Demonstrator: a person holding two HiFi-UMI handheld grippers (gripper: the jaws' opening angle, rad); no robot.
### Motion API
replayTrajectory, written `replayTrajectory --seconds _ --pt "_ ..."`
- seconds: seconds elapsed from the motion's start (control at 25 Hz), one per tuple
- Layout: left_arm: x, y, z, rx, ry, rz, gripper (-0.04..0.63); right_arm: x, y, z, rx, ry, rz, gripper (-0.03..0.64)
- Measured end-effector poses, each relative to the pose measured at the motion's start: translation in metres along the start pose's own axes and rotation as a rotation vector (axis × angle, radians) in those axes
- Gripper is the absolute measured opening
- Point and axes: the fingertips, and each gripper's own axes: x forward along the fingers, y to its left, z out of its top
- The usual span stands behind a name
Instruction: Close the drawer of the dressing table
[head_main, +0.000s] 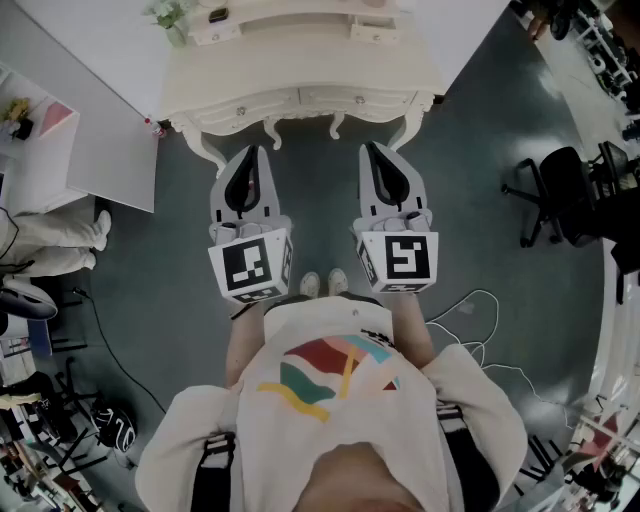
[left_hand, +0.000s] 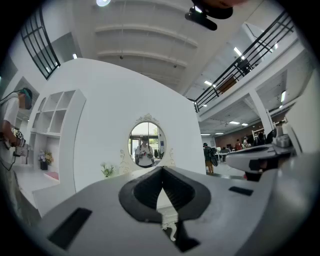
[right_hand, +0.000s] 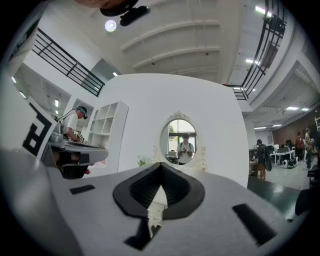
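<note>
Both grippers are held level and side by side, noses aimed at the cream-white carved dressing bench (head_main: 300, 70) straight ahead of them. The left gripper (head_main: 250, 150) has its jaws together with nothing between them; its own view shows the black pads meeting at the tip (left_hand: 162, 170). The right gripper (head_main: 372, 147) is the same, pads closed tip to tip and empty (right_hand: 160, 167). Neither touches the bench; a strip of grey floor (head_main: 320, 200) lies between the jaw tips and the curled legs.

The task's drawers sit in the front apron. A left drawer front with a small knob (head_main: 240, 108) lies just beyond the left gripper's tip, and a right drawer front with a small knob (head_main: 358, 100) lies beyond the right gripper's. From above I cannot tell which one stands out, or how far. Past them, an oval framed mirror (left_hand: 146, 145) rises from the back of the bench, and a small green plant (head_main: 170, 15) stands ahead and to the left of the left gripper.

The drawer is probably light painted wood, stiff, sliding on plain runners. It needs no grasp. Closed jaw tips pressed flat against the front near the knob, square to the run, should do it. An off-centre shove may skew and bind it. The knob looks small and slick. A hard push could rock the slim-legged bench and its ornaments.
</note>
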Motion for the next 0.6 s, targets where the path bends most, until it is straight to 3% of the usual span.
replayTrajectory --seconds 0.6 --pt "0.02 -0.013 -0.002 -0.004 0.005 0.0 0.006 0.011 -0.021 -0.009 0.041 0.003 0.017 -0.002"
